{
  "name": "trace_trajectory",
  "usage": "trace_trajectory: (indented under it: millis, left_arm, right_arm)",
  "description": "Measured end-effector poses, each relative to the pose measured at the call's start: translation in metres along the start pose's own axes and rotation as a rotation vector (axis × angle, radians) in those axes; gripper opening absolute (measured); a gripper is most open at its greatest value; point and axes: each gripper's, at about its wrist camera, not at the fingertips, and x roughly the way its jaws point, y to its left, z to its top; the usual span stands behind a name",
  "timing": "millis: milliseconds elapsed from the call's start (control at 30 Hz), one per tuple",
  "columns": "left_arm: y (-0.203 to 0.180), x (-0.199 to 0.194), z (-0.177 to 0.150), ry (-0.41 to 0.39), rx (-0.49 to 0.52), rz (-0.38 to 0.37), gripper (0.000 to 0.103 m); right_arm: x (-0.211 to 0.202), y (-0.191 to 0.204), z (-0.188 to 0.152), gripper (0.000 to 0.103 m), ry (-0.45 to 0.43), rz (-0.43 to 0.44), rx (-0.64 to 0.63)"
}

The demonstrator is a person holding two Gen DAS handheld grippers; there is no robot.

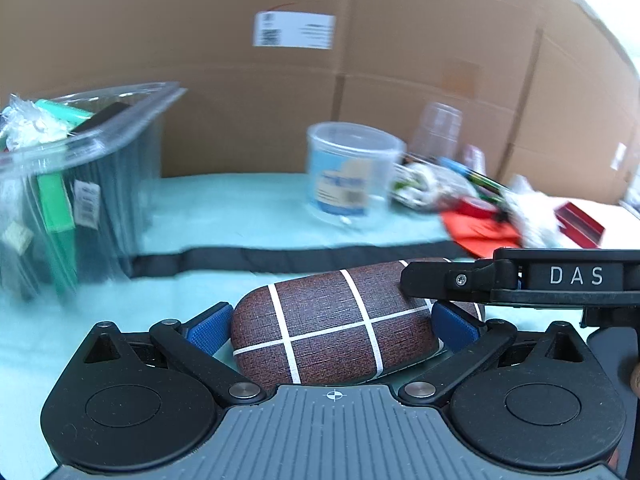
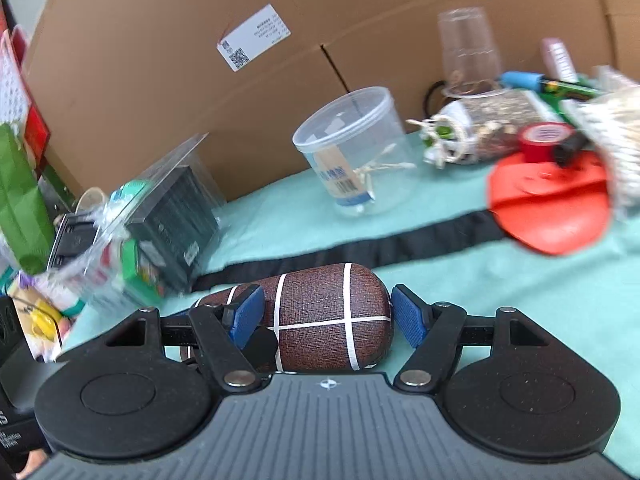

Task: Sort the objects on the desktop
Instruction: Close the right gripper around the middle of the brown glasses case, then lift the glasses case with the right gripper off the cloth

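You have the brown case (image 1: 336, 328) lying on the teal cloth (image 1: 248, 208), with the left gripper (image 1: 332, 326) closed on one end and the right gripper (image 2: 326, 318) straddling the other, its right pad seemingly just clear. If the two hands drift apart or twist, the case could slip from the left pads or pop open. Motion blur smears the clear bin (image 1: 76, 184) and far clutter, and the case's underside is hidden.

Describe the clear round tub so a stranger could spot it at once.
Start at the cardboard wall behind the teal cloth. The clear round tub stands before it, left of the clutter. It alone carries a blue-and-tan label, with cotton swabs inside.
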Motion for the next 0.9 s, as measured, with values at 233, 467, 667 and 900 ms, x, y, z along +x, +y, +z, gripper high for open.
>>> trace_trajectory:
  millis: [233,467,667,900]
  left_arm:
    - [-0.037,-0.024,-0.024,-0.019,0.026,-0.029,0.103]
    - [-0.041,-0.025,-0.026,-0.003,0.025,-0.023,0.103]
    - [-0.040,-0.023,-0.026,0.007,0.019,-0.023,0.103]
    - [-0.038,-0.022,-0.026,0.013,0.007,-0.025,0.103]
  right_arm:
    - [-0.045,-0.005,-0.024,0.079,-0.031,-0.044,-0.036]
    - [-0.048,-0.010,-0.028,0.081,-0.040,-0.031,-0.022]
    - [-0.045,-0.010,-0.028,0.085,-0.032,-0.023,-0.026]
    - [-0.042,-0.014,-0.029,0.087,-0.026,-0.004,0.002]
